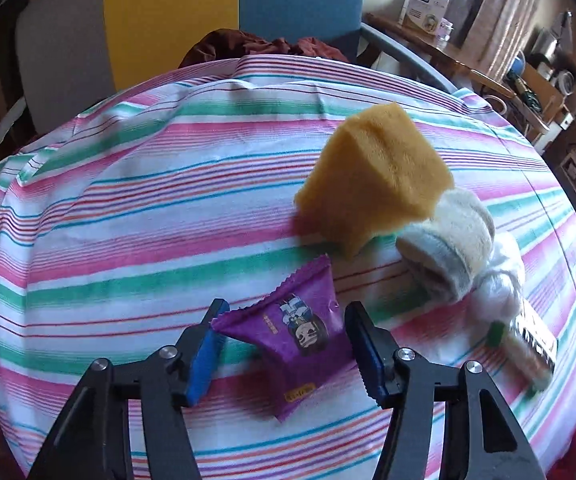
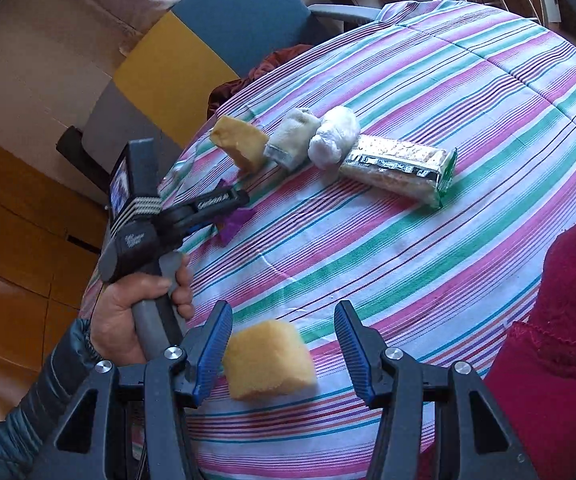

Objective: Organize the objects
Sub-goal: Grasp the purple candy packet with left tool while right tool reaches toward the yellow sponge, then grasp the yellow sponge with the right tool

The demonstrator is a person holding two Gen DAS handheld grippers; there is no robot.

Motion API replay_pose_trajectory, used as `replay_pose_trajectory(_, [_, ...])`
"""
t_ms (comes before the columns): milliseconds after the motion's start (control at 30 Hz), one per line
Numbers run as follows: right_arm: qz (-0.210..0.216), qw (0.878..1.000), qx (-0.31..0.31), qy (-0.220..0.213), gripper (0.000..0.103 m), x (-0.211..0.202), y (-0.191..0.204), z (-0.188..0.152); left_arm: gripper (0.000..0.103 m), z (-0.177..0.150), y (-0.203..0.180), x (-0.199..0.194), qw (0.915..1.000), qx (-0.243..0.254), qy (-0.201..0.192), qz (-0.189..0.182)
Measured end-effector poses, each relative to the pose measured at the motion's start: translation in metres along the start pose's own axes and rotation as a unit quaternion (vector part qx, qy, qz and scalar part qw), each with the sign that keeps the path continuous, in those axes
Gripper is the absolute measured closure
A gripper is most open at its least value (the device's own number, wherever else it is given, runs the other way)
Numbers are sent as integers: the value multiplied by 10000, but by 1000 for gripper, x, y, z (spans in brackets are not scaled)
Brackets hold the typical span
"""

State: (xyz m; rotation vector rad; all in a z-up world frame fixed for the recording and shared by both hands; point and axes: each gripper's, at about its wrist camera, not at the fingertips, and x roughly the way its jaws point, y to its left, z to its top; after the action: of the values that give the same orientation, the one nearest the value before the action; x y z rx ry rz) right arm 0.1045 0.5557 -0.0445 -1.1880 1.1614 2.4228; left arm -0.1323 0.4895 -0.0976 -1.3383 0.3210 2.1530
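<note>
A purple snack packet (image 1: 292,340) lies on the striped tablecloth (image 1: 128,208) between the fingers of my open left gripper (image 1: 284,324); its corner shows in the right wrist view (image 2: 234,222). Behind it a row runs rightward: a yellow sponge (image 1: 372,176) (image 2: 238,142), a rolled beige sock (image 1: 448,244) (image 2: 294,138), a white bundle (image 1: 500,280) (image 2: 334,136), and a foil cracker pack (image 1: 532,344) (image 2: 400,168). My open right gripper (image 2: 284,332) straddles a second yellow sponge (image 2: 268,360) near the table's front, not touching it. The left gripper (image 2: 224,200) is also seen there.
A blue and yellow chair (image 1: 232,4) with dark red cloth (image 1: 264,46) stands behind the table. A wooden shelf with boxes (image 1: 428,12) is at the back right. A red garment (image 2: 560,312) covers the table's right edge. The table edge drops off at left.
</note>
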Motion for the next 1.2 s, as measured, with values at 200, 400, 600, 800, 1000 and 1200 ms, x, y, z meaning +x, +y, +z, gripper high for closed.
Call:
replay_pose_trajectory(200, [-88,9999,1,-60,49,-3,0,-1,44,-24,26,-17,9998,-66,-61,-182])
replay_pose_trajectory(400, [-300,9995,-33,-83,49,-4,2,-2,48,-39,43,-35,9990,-318,-41,-296])
replay_pose_trajectory(600, [-520,9985,-143,12,49,0,7,-1,48,-61,53,-54,9992,-253,-185,-252])
replay_pose_trajectory(800, [-628,9966,-437,318,49,13,21,5,48,-86,61,-63,9993,-73,-375,-28])
replay_pose_trajectory(1000, [-690,9916,-1067,231,49,27,56,33,47,-85,67,-56,9987,-144,-464,-150])
replay_pose_trajectory(1200, [-924,9740,-2069,-41,49,60,93,81,46,-88,63,-53,9983,36,-580,-37])
